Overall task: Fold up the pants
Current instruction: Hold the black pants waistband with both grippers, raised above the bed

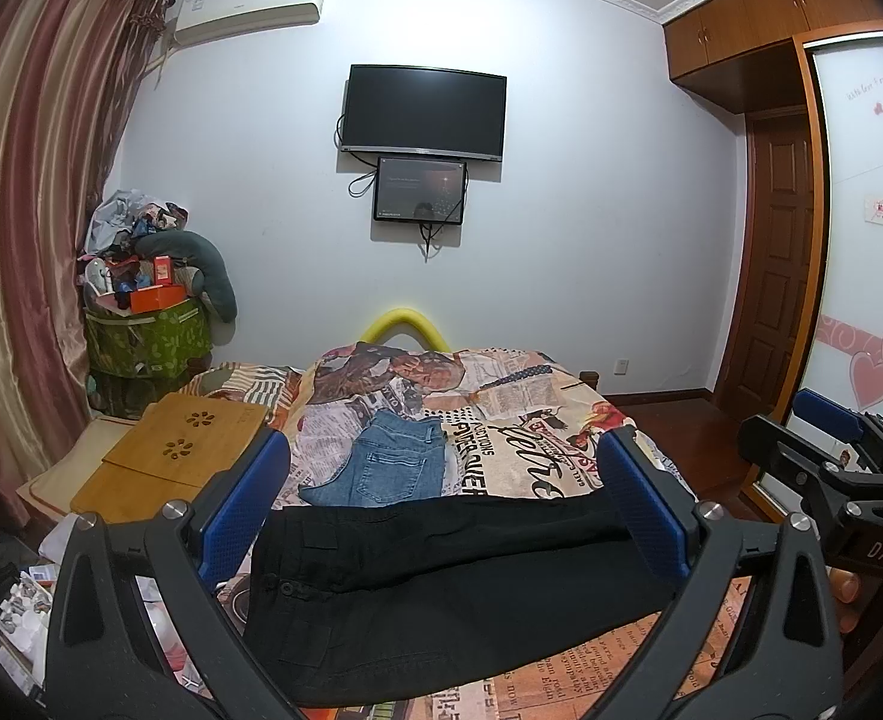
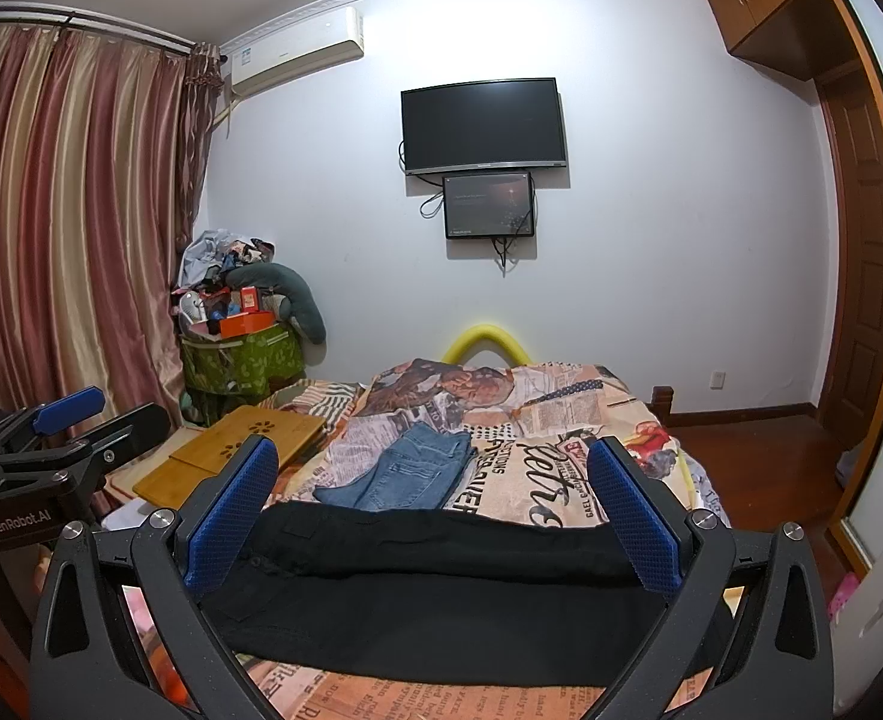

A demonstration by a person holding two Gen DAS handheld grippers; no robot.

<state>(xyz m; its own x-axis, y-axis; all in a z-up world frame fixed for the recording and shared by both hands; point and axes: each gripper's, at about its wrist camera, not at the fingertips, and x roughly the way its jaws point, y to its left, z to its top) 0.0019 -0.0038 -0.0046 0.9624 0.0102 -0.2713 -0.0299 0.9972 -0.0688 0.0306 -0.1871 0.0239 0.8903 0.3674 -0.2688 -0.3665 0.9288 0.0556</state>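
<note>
Both grippers, left (image 1: 444,498) and right (image 2: 435,501), fingers spread and empty, hover over black pants (image 1: 441,588); each should pinch an edge squarely.

Both feeds look evenly lit from overhead on my end, kind of a cool indoor light, brightest on the white wall (image 1: 591,228). The TV (image 1: 425,111) throws a soft shadow just below itself. Heavy fisheye bend, the curtains (image 2: 75,240) and wardrobe (image 1: 801,192) bow hard, and the corners go black. The black pants (image 2: 441,588) are so dark I can barely make out folds. Focus is decent in the middle.
</note>
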